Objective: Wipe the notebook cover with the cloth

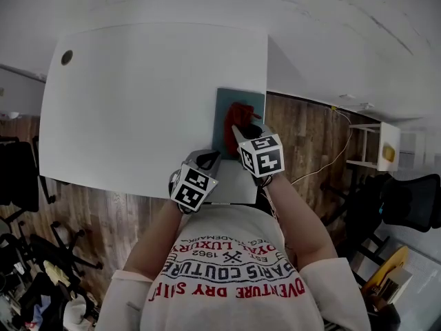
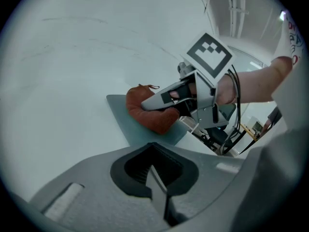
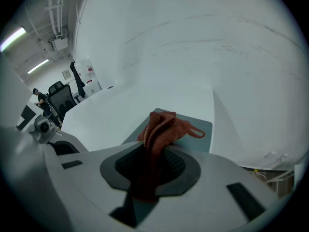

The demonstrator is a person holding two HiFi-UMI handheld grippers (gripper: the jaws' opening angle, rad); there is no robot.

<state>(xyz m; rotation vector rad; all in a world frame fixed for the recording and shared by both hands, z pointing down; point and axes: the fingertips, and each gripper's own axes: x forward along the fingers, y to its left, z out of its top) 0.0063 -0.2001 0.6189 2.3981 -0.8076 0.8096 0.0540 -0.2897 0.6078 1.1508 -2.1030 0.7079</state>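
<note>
My right gripper clamps the red knitted cloth, which is bunched on the teal notebook at the white table's right near edge. Left gripper: jaws pressed together, nothing between, off the cover. Risk as I see it: notebook unpinned, so a rightward stroke could shove it over the edge

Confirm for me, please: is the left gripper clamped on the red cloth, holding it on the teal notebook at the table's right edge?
Only the side is wrong. The right gripper is clamped on the red cloth, holding it on the teal notebook at the table's right edge; the right gripper view shows the cloth between its jaws. The left gripper is shut, empty.
</note>
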